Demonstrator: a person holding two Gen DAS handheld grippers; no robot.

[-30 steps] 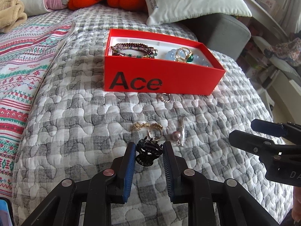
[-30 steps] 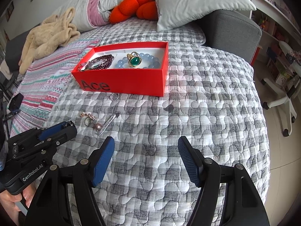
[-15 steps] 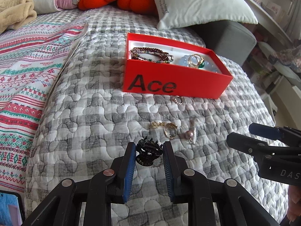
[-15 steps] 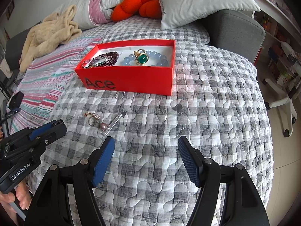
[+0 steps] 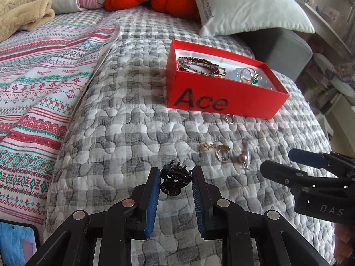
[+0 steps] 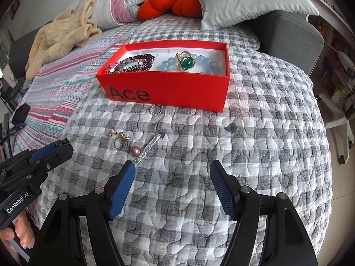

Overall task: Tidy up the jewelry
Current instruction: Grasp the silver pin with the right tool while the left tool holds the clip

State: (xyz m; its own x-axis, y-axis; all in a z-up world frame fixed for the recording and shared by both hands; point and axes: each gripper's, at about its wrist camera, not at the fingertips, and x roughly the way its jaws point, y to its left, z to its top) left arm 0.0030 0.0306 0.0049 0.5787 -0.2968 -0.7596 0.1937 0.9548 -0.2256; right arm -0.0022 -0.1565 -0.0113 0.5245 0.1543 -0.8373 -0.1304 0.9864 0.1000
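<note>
The jaws of the left gripper (image 5: 176, 178) are clamped on a small black claw hair clip (image 5: 175, 179), held just above the grey checked quilt (image 5: 124, 119) of the bed. The jaws of the right gripper (image 6: 172, 173) stand wide apart with nothing between them, above a bare stretch of quilt.

Ahead of both sits a red box (image 6: 175, 88) printed "Ace", open at the top. Inside it, on a white lining, a dark purple bead bracelet (image 6: 133, 63) lies at the left, and a pale blue bead bracelet (image 6: 206, 63) at the right with a gold ring with a green stone (image 6: 186, 63) resting on it.

On the quilt just in front of the box lies a small silver hoop (image 6: 156, 109). Nearer the grippers is a loose cluster: gold earrings (image 6: 119, 134), a thin gold ring (image 6: 119, 143), a pink pearl (image 6: 135, 150) and, touching it, a slim silvery bar-shaped piece (image 6: 149, 147) lying slantwise.

To the left of the quilt a striped patterned blanket (image 5: 37, 84) covers the bed. A beige fleece (image 6: 62, 35), an orange plush cushion (image 6: 168, 0) and a pale grey pillow (image 6: 248, 0) lie at the far end. In the left wrist view a phone (image 5: 15, 241) shows at the lower left corner.
</note>
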